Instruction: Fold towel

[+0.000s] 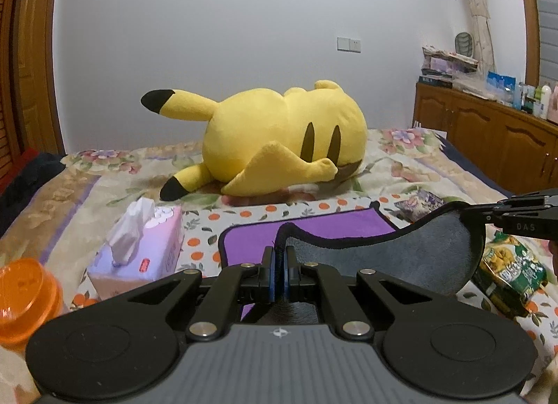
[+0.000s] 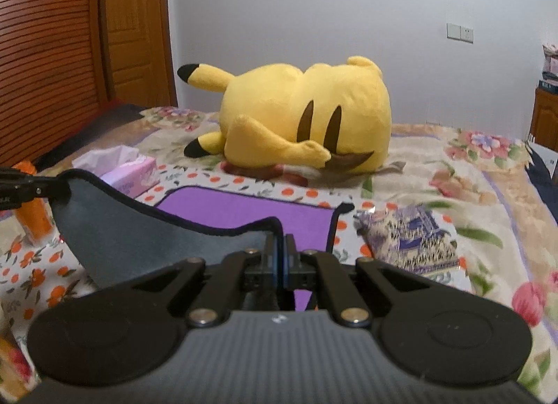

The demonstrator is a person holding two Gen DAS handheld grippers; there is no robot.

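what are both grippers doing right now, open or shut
Left gripper: shut on the near edge of the purple and grey microfibre towel.
Right gripper: shut on the same towel edge, further right.

Yellow plush toy [image 1: 286, 135] lies on its side at the far end of the floral bedspread [image 1: 411, 167]. Pink tissue box [image 1: 139, 247] left, orange container [image 1: 28, 296] beside it. Green snack packet [image 1: 509, 271] right; purple snack packet [image 2: 411, 240] nearby. Wooden cabinet [image 1: 488, 132] along the right wall.
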